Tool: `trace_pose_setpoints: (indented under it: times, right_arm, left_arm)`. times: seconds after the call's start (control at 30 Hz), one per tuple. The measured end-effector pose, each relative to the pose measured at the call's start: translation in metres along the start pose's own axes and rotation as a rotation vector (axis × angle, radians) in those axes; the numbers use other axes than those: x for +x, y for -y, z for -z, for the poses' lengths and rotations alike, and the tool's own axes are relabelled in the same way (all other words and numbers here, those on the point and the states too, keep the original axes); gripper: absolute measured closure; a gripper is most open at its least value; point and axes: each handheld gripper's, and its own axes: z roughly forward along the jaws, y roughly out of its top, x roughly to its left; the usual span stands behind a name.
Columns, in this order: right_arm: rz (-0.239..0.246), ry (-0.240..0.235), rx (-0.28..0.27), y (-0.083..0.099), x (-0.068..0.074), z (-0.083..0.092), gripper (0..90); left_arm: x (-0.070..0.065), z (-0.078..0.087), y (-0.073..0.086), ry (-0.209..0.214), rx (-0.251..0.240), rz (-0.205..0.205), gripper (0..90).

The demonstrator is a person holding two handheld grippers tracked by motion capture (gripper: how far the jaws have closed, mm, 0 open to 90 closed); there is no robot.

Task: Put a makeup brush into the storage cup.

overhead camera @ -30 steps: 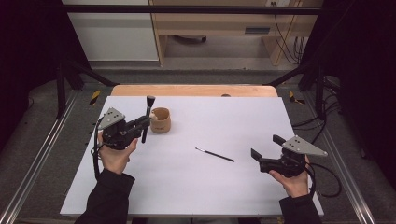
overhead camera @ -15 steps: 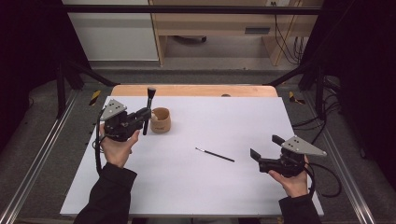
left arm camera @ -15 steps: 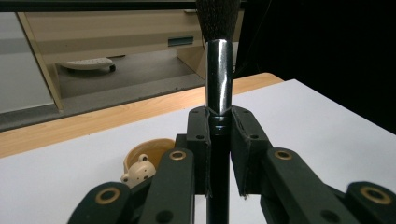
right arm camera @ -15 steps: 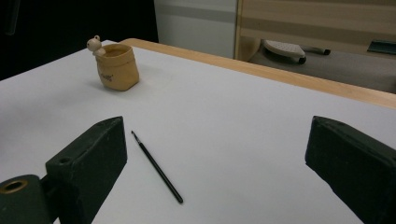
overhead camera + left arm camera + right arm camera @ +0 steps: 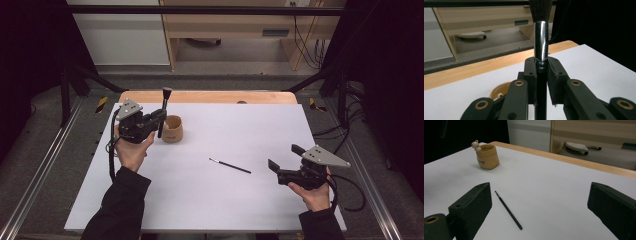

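Note:
My left gripper (image 5: pixel 159 118) is shut on a thick black makeup brush (image 5: pixel 164 107) that stands upright, bristles up, just left of a small tan cup (image 5: pixel 172 128). In the left gripper view the brush handle (image 5: pixel 541 45) is clamped between the pads, and the cup (image 5: pixel 500 91) sits low behind the jaws. A thin black brush (image 5: pixel 230 165) lies flat on the white table mid-way between the hands. My right gripper (image 5: pixel 285 162) rests open at the right, and in its own view the thin brush (image 5: pixel 508 210) lies ahead between its jaws with the cup (image 5: pixel 487 155) farther off.
The white tabletop (image 5: pixel 240 125) has a wooden strip (image 5: pixel 210 96) along its far edge. Metal frame rails (image 5: pixel 40 165) run down both sides. A cable trails from the right gripper (image 5: pixel 350 192). Beyond the table stands a wooden desk (image 5: pixel 235 25).
My left hand has carried the thick brush a little farther from me and slightly up, staying beside the cup. The right gripper and thin brush have not moved.

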Motion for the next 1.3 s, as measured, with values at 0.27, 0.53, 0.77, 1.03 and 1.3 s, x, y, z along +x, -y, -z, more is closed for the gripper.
trace_pose_setpoints:
  times: [0.27,0.53,0.77,1.03,1.3]
  right_arm:
    - [-0.004,-0.002,0.007,0.001,0.0,-0.001,6.0]
    - [-0.003,0.001,0.01,0.002,-0.001,-0.002,6.1]
    - [-0.004,0.0,0.018,0.004,-0.002,-0.004,6.1]
    - [-0.009,0.002,0.021,0.004,-0.003,-0.005,6.0]
    - [-0.01,0.006,0.019,0.005,-0.004,-0.004,6.1]
  left_arm:
    - [0.002,-0.015,0.0,-0.003,0.003,0.01,78.1]
    - [0.005,-0.028,-0.002,-0.003,-0.006,0.017,78.1]
    - [0.008,-0.041,-0.003,-0.019,-0.007,0.013,78.1]
    - [0.017,-0.057,0.002,-0.038,0.0,0.027,78.1]
    - [0.022,-0.07,0.007,-0.071,0.005,0.022,78.1]
